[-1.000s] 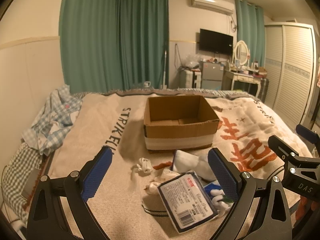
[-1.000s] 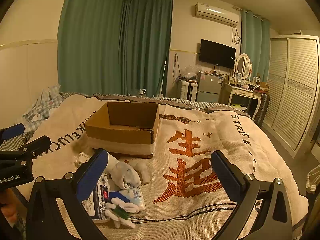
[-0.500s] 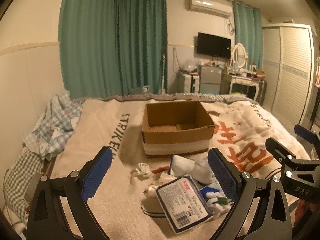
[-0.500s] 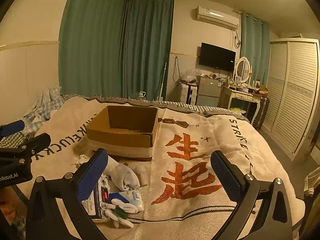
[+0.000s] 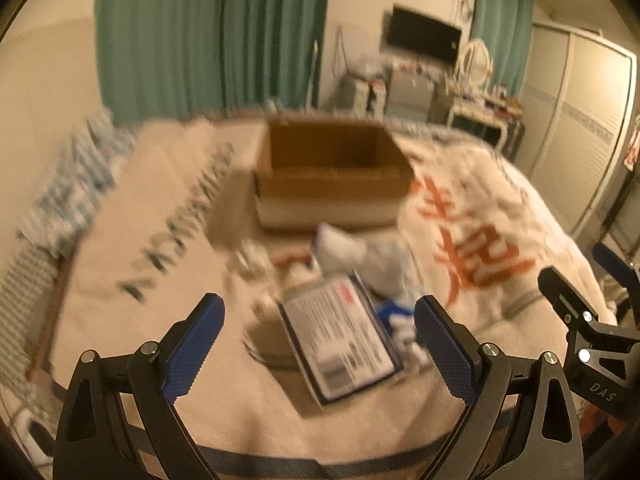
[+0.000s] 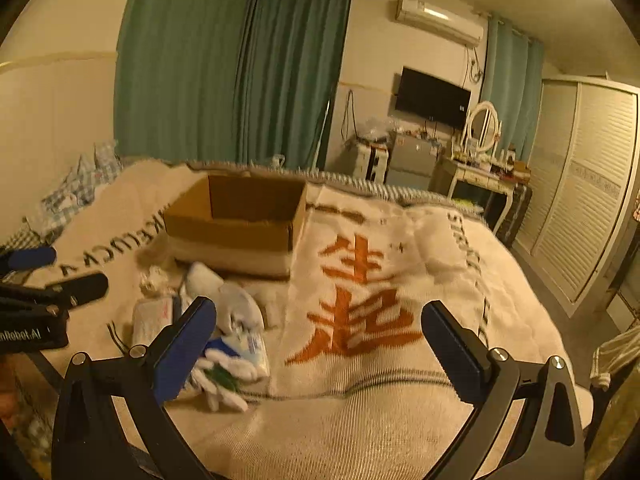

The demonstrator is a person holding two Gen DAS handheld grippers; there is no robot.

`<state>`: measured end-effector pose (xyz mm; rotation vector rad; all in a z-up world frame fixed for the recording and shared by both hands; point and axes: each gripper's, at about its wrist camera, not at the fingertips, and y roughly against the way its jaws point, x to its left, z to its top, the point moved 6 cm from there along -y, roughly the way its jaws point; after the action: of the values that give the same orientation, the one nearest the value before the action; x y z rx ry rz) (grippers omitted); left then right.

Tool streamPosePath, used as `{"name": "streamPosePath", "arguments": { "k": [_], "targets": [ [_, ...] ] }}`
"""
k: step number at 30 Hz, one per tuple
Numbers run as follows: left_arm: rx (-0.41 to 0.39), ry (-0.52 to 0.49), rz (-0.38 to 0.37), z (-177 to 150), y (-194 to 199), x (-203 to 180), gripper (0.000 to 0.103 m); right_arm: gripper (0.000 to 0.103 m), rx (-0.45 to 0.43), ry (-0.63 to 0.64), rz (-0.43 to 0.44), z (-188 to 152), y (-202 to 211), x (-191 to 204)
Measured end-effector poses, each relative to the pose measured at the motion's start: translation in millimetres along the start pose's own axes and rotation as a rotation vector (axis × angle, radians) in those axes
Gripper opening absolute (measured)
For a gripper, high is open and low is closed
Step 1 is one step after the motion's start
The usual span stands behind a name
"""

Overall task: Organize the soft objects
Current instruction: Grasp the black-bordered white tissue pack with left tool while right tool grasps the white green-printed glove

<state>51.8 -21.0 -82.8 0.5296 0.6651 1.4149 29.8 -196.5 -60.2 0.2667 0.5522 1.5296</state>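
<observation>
Green curtains hang behind a bed spread with a cream woven blanket (image 6: 400, 408) bearing orange characters. On it lies a small heap of soft things: a flat plastic-wrapped packet (image 5: 340, 336) with a printed label, white rolled socks (image 6: 236, 304), and a white knit glove (image 6: 224, 376). The heap sits just ahead of the left gripper (image 5: 320, 344), between its spread blue-padded fingers; from the right gripper (image 6: 320, 344), also wide open and holding nothing, it lies to the left, behind the left finger. Beyond the heap stands an open cardboard box (image 6: 240, 224), brown with a pale band.
</observation>
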Motion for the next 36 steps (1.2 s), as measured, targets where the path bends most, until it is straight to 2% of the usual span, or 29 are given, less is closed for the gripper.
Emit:
{"name": "streamPosePath", "arguments": {
  "k": [5,13,16,24,27,32,36],
  "targets": [
    [0.141,0.038,-0.047,-23.2,-40.0,-13.5,0.096,0.103,0.059,-0.013,0.008,-16.9,-24.2,-0.7],
    [0.278,0.047,-0.059,-48.3,-85.2,-12.7,0.096,0.103,0.126,-0.026,0.04,-33.6,-51.9,2.8],
    [0.321,0.074,-0.097,-54.8,-98.0,-9.8,0.096,0.103,0.143,-0.032,0.056,-37.3,-59.9,4.6],
    [0.328,0.049,-0.08,-49.5,-111.7,-15.0,0.096,0.103,0.191,-0.015,0.055,-43.2,-73.3,11.4],
    [0.338,0.073,-0.107,-51.0,-121.9,-10.9,0.095,0.103,0.199,-0.004,0.05,-44.6,-74.5,13.9],
    [0.309,0.053,-0.144,-51.3,-109.6,-5.5,0.081,0.103,0.2,0.014,0.054,-44.7,-72.8,19.2],
    [0.271,0.051,-0.15,-48.1,-90.7,4.8,0.077,0.101,0.206,0.027,0.082,-46.4,-69.5,28.4]
  ]
}}
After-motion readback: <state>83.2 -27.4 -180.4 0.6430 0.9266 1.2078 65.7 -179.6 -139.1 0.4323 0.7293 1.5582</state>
